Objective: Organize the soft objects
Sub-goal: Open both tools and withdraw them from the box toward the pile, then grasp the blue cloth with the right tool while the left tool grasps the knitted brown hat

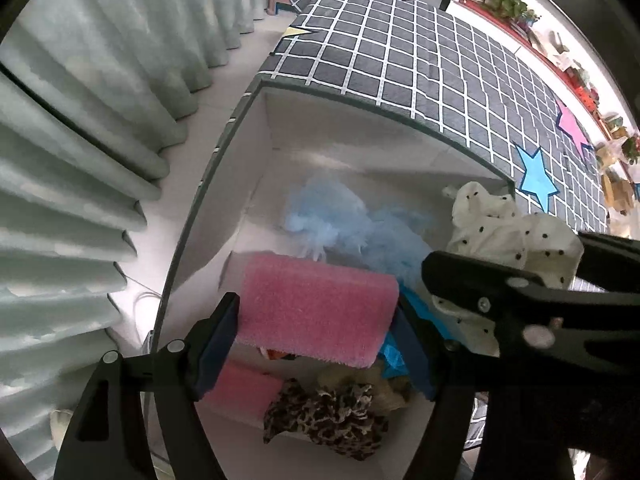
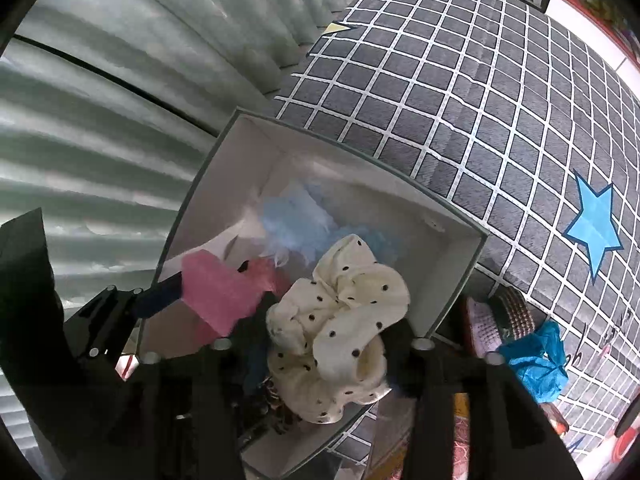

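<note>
Only rightward: teal cloth [image 2: 538, 362] outside box [image 2: 460, 300].

Left claw [image 1: 316, 344]: pointed straight down, black arms spread, dark blue pads [image 1: 218, 344] set wide, a pink sponge [image 1: 316, 312] between them, touching both pads.

Right claw [image 2: 320, 344]: tilted steeply down, just beside the left claw, jaws partly apart, a cream dotted scrunchie [image 2: 340, 332] between them.

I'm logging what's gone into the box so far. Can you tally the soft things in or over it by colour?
Pink sponges: 2
Light blue fluffy item: 1
Cream polka-dot scrunchie: 1
Leopard-print scrunchie: 1
Total: 5
</note>
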Demonstrator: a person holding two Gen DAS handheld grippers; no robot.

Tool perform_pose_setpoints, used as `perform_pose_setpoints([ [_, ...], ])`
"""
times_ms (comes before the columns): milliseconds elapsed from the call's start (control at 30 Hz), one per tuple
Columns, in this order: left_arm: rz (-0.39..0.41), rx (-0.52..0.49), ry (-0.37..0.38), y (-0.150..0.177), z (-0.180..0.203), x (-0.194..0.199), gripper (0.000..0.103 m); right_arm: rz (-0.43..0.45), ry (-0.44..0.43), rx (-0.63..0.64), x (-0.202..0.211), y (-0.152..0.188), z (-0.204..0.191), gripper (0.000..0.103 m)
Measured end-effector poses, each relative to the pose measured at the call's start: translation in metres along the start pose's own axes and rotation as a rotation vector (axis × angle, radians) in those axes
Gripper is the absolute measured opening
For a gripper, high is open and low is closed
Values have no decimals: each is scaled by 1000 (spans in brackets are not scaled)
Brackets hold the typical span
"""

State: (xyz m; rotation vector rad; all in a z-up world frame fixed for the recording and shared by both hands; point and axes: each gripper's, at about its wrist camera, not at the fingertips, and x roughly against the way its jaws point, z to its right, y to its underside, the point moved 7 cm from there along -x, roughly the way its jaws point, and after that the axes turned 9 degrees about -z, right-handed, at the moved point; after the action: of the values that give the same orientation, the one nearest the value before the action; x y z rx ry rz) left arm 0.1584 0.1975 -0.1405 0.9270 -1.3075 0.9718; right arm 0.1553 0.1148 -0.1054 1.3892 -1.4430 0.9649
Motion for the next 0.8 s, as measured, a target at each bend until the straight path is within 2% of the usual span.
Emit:
perform_pose_setpoints([
  [33,-7,-3,2,1,0,-1,80,0,-7,-2,2,1,1,60],
  [100,-26,-3,6,4,0,-4,81,7,-14,-7,6,1,3,80],
  [167,-31,11,28,6,0,-3,83,14,-10,-7,12,2,6,81],
  [233,-22,22,46,7,0,-1,91,21,-17,-11,21,5,11,83],
  [267,-14,24,46,7,-1,0,91,25,-19,-17,25,7,15,92],
  [300,-3,27,45,7,0,3,97,31,-23,-23,30,8,19,96],
  [333,3,30,43,9,2,7,103,40,-30,-32,36,8,23,96],
  [500,34,30,83,4,9,22,103,91,-55,-102,71,17,60,96],
  [600,36,1,101,-1,22,32,103,120,-50,-173,86,23,98,96],
  [700,39,-35,118,-6,40,43,103,115,-27,-261,85,35,138,96],
  [800,26,-62,143,-11,57,51,103,74,-10,-355,66,51,179,96],
])
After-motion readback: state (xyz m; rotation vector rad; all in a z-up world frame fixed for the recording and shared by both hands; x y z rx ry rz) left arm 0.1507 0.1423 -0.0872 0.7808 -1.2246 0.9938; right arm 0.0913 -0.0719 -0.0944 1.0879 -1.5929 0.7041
